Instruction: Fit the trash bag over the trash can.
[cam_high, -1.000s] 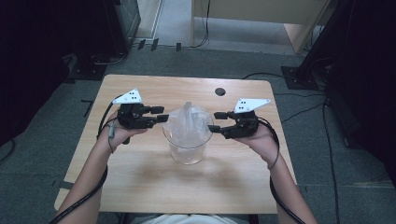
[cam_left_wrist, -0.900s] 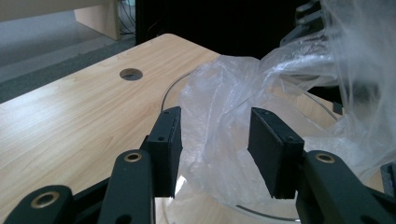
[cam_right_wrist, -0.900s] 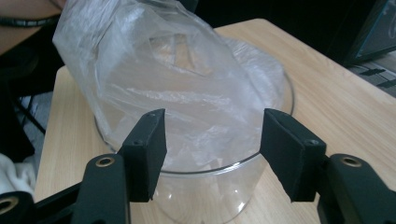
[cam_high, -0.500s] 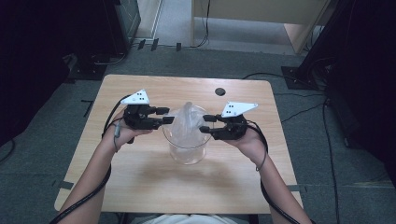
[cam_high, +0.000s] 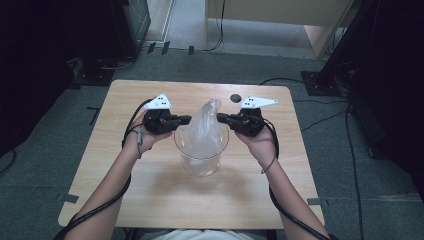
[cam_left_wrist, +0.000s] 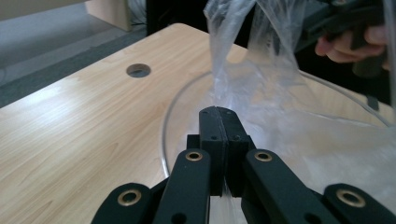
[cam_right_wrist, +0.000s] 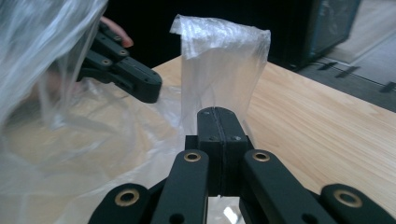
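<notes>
While the person is leaning in over the wooden table (cam_high: 150, 200), both hands are working on a clear plastic bag (cam_high: 206, 127) that is sitting inside a clear round container (cam_high: 201, 159) near the table's middle. The bag's top is standing up above the rim, crumpled and loose.

The left gripper (cam_high: 186, 120) is pinching the bag's film at the left side of the rim; in the left gripper view its jaws are meeting with a thin fold of plastic caught between them (cam_left_wrist: 218, 122). The right gripper (cam_high: 221, 118) is doing the same on the opposite side, its jaws pressing together on an upstanding flap of film (cam_right_wrist: 218, 122).

That bag is looking feather-light, limp and slippery, so I judge it will be stretching and sliding rather than keeping any shape; the edge of its mouth is the sensible place to be taking hold, one side per gripper, pulling gently so the film is not tearing. The container seems stiff and possibly light enough to be dragged along.

Compared with a second ago, both pairs of jaws have just been closing onto the film, and the hands have drawn closer to the bag.
</notes>
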